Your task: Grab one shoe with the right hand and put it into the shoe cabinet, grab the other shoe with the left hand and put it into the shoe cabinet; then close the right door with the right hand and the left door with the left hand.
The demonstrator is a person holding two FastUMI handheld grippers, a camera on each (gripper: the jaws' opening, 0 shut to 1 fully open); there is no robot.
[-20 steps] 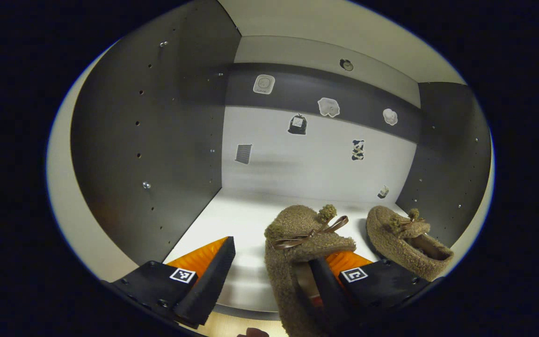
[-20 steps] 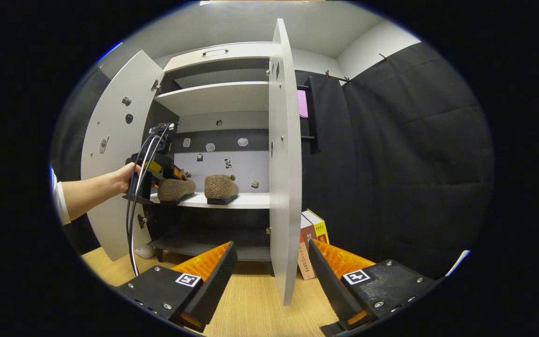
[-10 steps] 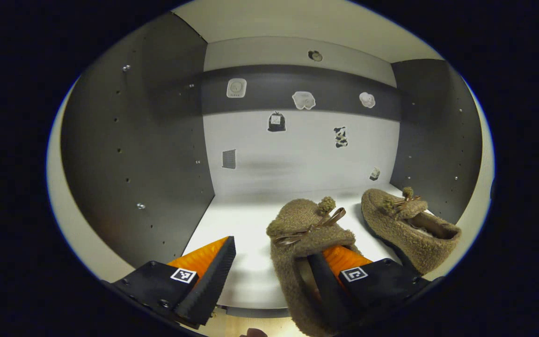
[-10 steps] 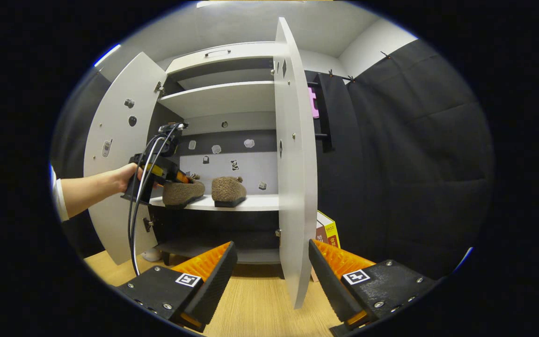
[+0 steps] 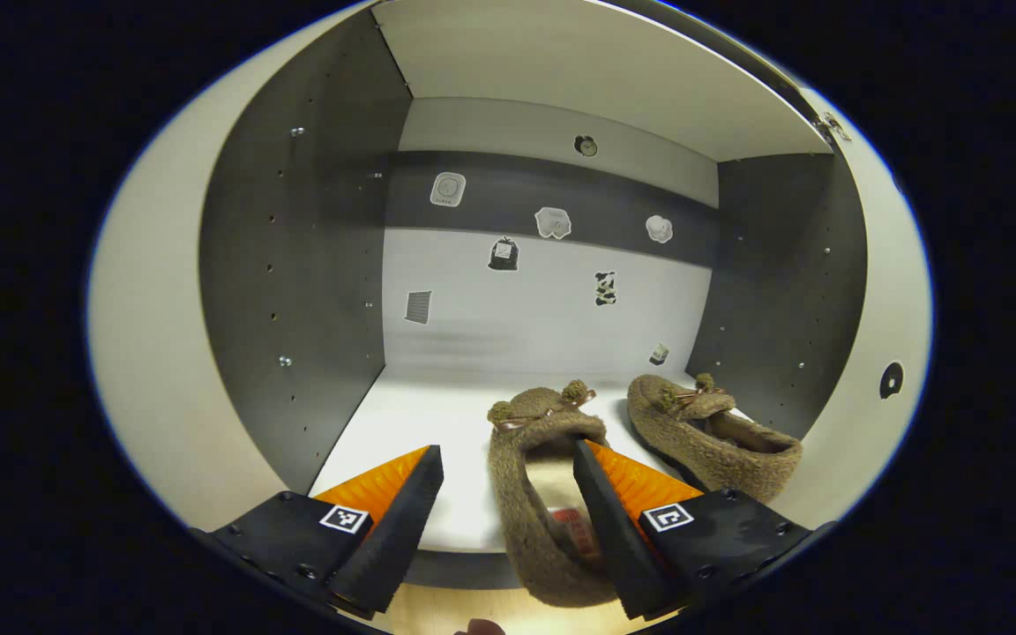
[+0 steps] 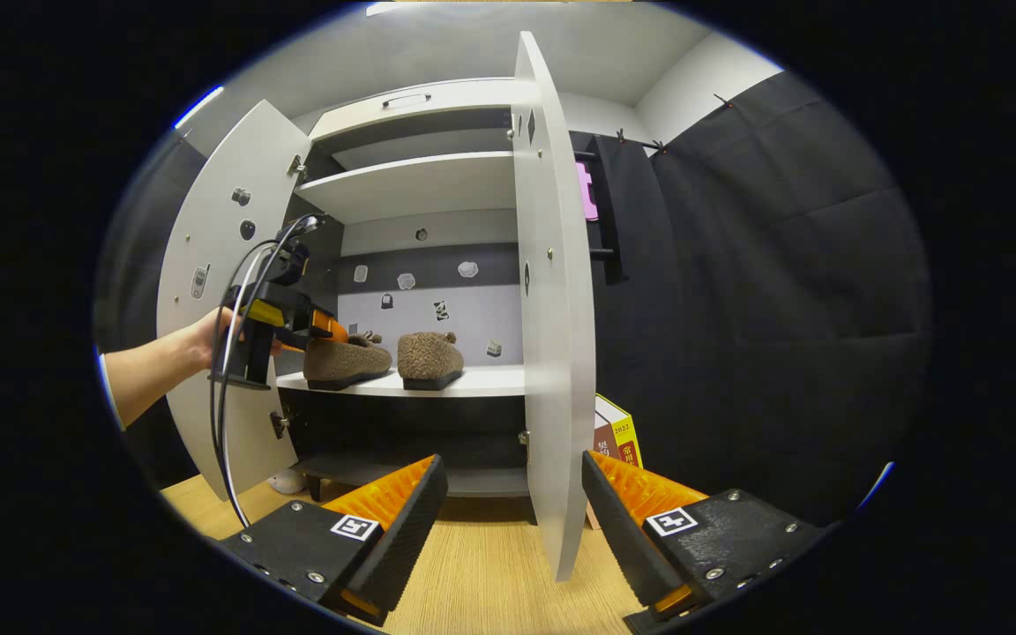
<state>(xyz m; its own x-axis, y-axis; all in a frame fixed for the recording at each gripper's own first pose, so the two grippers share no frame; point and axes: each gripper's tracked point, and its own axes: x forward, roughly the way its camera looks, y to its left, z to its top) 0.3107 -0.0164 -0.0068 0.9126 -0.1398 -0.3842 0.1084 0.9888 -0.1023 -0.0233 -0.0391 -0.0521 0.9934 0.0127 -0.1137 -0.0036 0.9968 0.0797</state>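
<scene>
L gripper [image 5: 504,494] spread wide, one finger inside shoe [image 5: 536,494] collar; R gripper [image 6: 508,507] released. Shoe soft, light—pinch collar.

The near shoe [image 5: 530,494] has its heel cut off at the bottom edge, its right side hidden behind a finger [image 5: 605,520]. The back-wall stickers [image 5: 503,254] are too small to make out.

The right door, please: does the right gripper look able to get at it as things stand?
Probably yes: the right gripper is open, with the right door edge-on just ahead and nothing between them.
</scene>
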